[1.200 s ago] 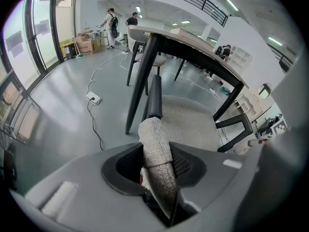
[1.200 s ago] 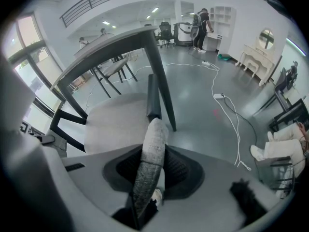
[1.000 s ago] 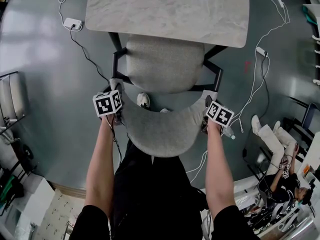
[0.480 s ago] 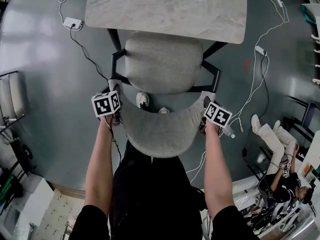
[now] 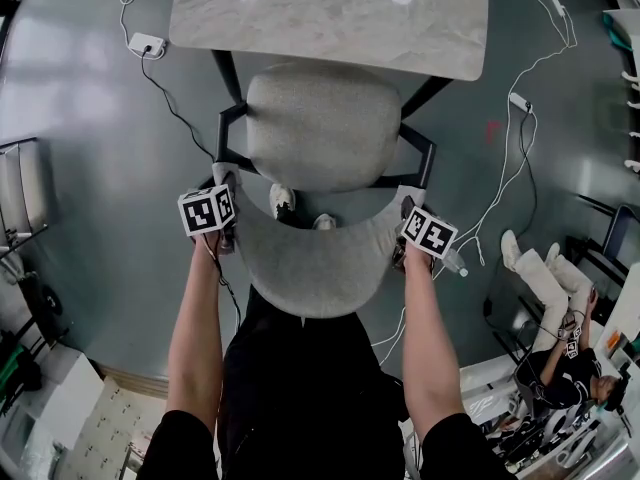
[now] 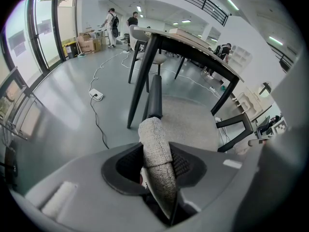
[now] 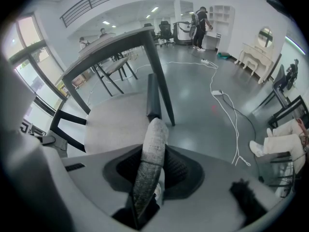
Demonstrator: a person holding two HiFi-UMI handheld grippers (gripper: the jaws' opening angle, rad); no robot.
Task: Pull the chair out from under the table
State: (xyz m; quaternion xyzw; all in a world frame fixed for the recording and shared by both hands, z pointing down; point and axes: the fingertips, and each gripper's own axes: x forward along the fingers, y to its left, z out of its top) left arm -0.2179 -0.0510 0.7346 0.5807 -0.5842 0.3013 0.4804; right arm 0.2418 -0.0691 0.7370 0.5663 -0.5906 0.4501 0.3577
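A person stands behind a grey padded chair (image 5: 323, 123), seen from above, with a two-jaw gripper in each hand. The left gripper (image 5: 226, 230) is clamped on the left end of the curved backrest (image 5: 310, 263), and the right gripper (image 5: 404, 251) is clamped on the right end. Each gripper's own camera shows the fabric edge pinched between its jaws. The seat sits almost clear of the pale stone-look table (image 5: 330, 18), with only its front edge at the tabletop's near edge. The chair's black side frame (image 5: 228, 133) stands close to the table's slanting black legs (image 5: 228, 73). The pull looks mostly done. The risks from here are my own judgement. Each grip is a narrow pinch on soft fabric, so a sharp tug could make a jaw slide off. An uneven pull could swing the frame into a table leg. The person's shoes (image 5: 284, 200) are right under the chair, so its back legs could hit them. A white cable (image 5: 527, 133) trails across the floor on the right.
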